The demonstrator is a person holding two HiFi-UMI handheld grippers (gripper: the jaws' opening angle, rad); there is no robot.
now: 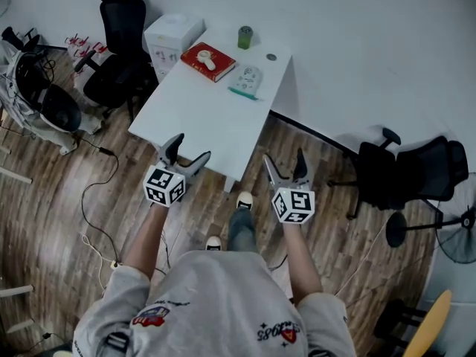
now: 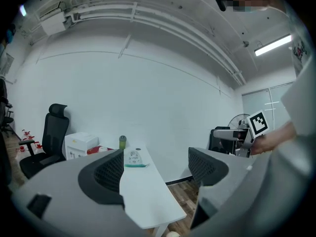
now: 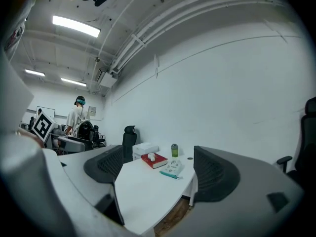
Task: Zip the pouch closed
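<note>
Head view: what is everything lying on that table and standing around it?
Table: one, white, centre, on a wood floor.
Pouch: one, white with a teal edge, far end of the table.
Book: one, red, left of the pouch, with a small white object on top.
Cup: one, green, far table edge.
Box: one, white, by the table's far left corner.
Left chair: one, black.
Right chair: one, black.
Fan: one, dark, right edge.
Left gripper: grey jaws apart, empty.
Right gripper: jaws apart, empty.
</note>
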